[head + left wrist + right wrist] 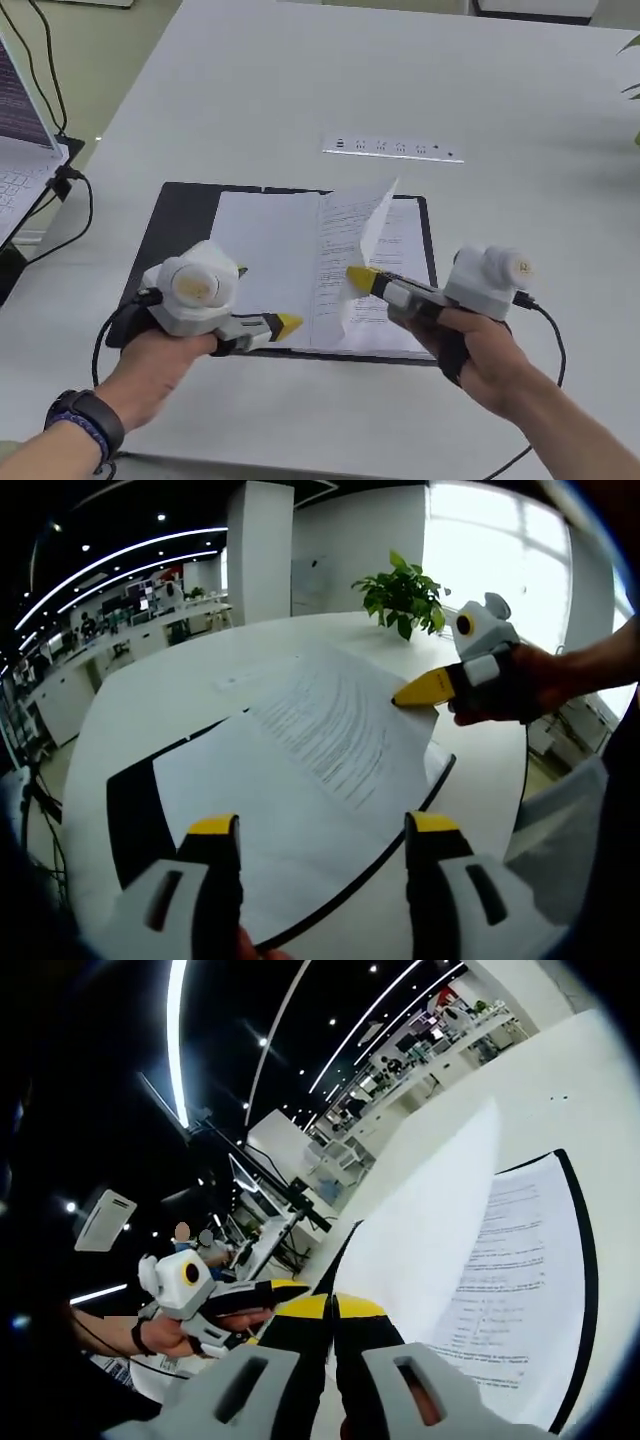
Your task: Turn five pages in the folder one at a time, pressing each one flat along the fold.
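- The folder (pixel 172 225) lies open on the white bench (pixel 280 80)
- Right tongs (pixel 358 278) are pinched on one page (pixel 375 222), which is raised and curling above the fold
- Left tongs (pixel 325 830) gape wide over the folder's near edge

A socket strip (pixel 392 147) lies on the white table (pixel 300 80) at twelve o'clock, a laptop (pixel 18 150) at nine, a plant (pixel 405 595) at two.

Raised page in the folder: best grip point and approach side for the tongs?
Its free outer edge, from the right: the page stands up off the folder, bound at the fold, so only that edge is loose. The right tongs are shut on it there.
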